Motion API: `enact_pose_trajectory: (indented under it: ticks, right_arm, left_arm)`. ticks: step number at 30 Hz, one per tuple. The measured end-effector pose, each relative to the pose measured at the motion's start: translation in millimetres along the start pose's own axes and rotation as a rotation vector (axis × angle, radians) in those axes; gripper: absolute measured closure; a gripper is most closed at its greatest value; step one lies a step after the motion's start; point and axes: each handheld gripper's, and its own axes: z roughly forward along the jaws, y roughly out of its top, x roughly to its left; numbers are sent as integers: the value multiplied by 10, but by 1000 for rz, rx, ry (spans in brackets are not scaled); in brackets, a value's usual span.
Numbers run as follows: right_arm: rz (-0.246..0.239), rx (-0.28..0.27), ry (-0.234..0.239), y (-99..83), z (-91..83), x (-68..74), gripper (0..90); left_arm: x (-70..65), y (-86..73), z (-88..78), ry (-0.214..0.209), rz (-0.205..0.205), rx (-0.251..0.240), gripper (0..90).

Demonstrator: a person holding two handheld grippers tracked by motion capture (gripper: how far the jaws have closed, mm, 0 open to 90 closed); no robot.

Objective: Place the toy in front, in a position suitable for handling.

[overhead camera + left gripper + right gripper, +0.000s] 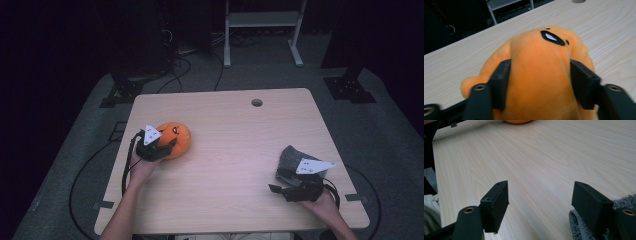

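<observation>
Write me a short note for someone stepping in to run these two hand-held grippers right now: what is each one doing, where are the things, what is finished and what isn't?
Left hand-held gripper: jaws closed on the orange plush toy, pads pressing into its sides. The toy sits on the wooden table, near the left edge in the high view.
Right hand-held gripper: jaws open, nothing between them, low over the table near its right edge. A grey cloth lies right beside it.
Done: the toy is gripped.
Left: lifting or moving the toy hasn't begun; the cloth is not gripped.
</observation>
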Motion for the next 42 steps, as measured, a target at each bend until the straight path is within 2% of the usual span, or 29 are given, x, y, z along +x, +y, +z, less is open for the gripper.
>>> enact_pose_trajectory:
  ticks: [1,3,10,12,15,19,20,23,28,32,42]
  right_arm:
    - [0,0,0,0,0,0,286]
    - [5,-9,-1,0,-16,-5,286]
    - [11,-15,0,-1,-25,-24,286]
    - [11,-17,-8,-1,-29,-26,286]
    - [17,-21,-14,-3,-41,-41,286]
    - [26,-30,-19,-4,-58,-49,287]
    - [26,-30,-19,-4,-58,-49,287]
    - [25,-33,-26,-5,-65,-57,286]
    - [31,-38,-30,-10,-76,-74,286]
    - [35,-39,-36,-15,-86,-84,286]
    - [36,-38,-33,-19,-98,-91,293]
  left_arm:
    - [-2,3,-3,7,9,0,436]
    - [2,8,-10,10,-2,-8,505]
    - [-4,61,-96,19,-28,-50,545]
    - [-29,102,-166,0,-35,-83,545]
    - [-97,183,-254,-18,-21,-113,545]
    - [-180,275,-353,-91,-51,-165,544]
    - [-180,275,-353,-91,-51,-165,544]
    - [-285,345,-371,-133,-41,-180,543]
    - [-399,413,-347,-162,-14,-185,540]
    - [-513,468,-308,-198,-16,-195,535]
    - [-803,545,-211,-274,18,-192,533]
